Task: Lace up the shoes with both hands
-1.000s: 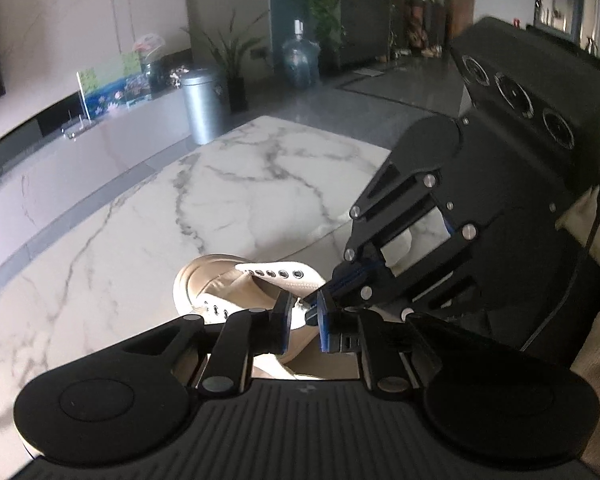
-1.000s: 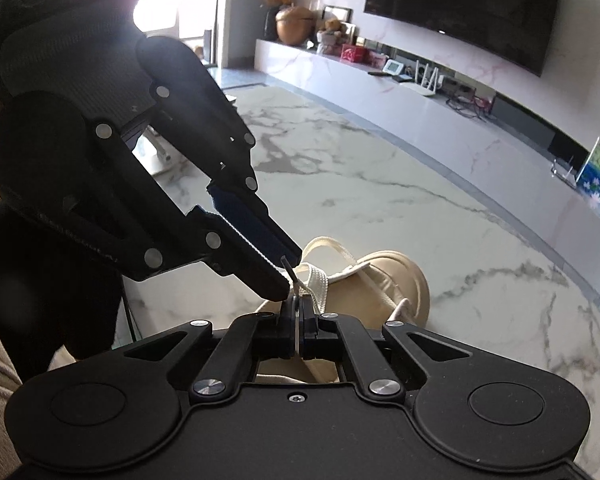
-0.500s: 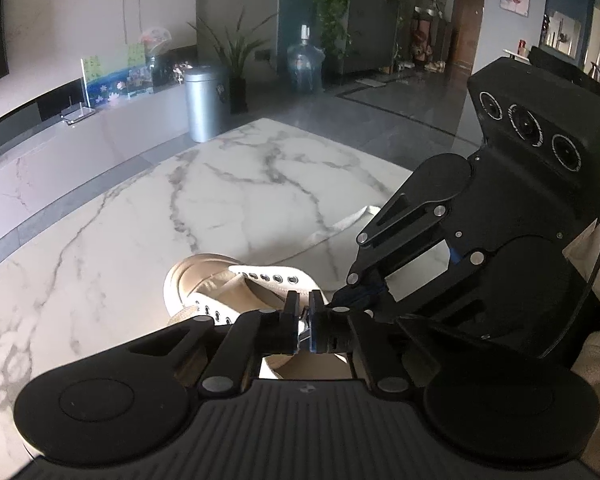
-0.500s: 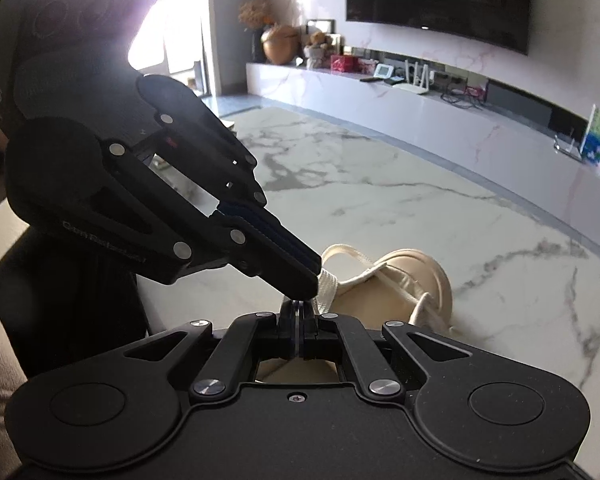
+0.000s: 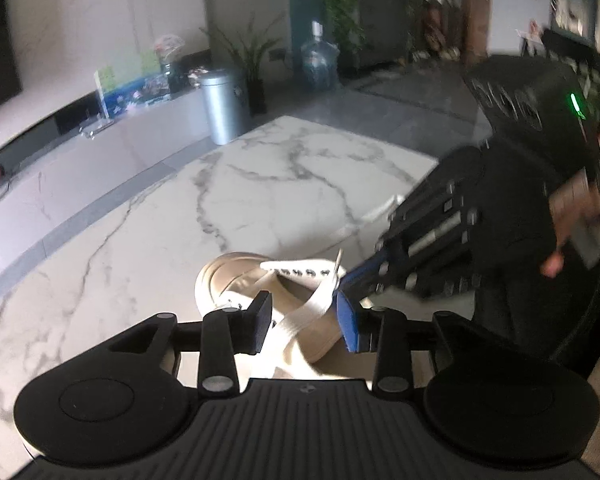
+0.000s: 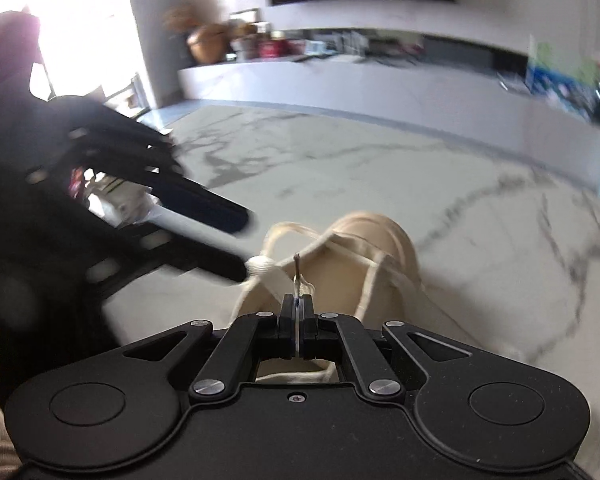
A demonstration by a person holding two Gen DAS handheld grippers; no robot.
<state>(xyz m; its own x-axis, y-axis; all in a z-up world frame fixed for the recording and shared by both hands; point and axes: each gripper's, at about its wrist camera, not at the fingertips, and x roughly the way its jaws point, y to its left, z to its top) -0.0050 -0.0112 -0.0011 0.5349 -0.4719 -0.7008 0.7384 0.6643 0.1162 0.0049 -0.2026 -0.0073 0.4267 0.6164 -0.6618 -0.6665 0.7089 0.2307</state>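
Observation:
A beige shoe (image 5: 236,276) lies on the marble table (image 5: 260,184), toe pointing away. My left gripper (image 5: 304,320) is open, and a flat white lace (image 5: 312,308) runs loose through the gap between its pads. My right gripper (image 5: 354,278) comes in blurred from the right, at the lace's upper end. In the right wrist view my right gripper (image 6: 297,308) is shut on the lace tip (image 6: 298,270), which sticks up above the shoe (image 6: 380,236). The left gripper (image 6: 244,242) stands open at the left, blurred, close to the shoe's collar.
The table edge runs near the left gripper, with a white object (image 6: 128,204) behind it. A metal bin (image 5: 224,108), a water bottle (image 5: 318,64) and plants stand on the floor beyond. A long low console (image 6: 380,80) lines the wall. A person's hand (image 5: 572,220) holds the right gripper.
My left gripper has gone from nearly shut to wide open, and the lace now lies free between its fingers. The right gripper stays shut on the lace tip and has swung, blurred.

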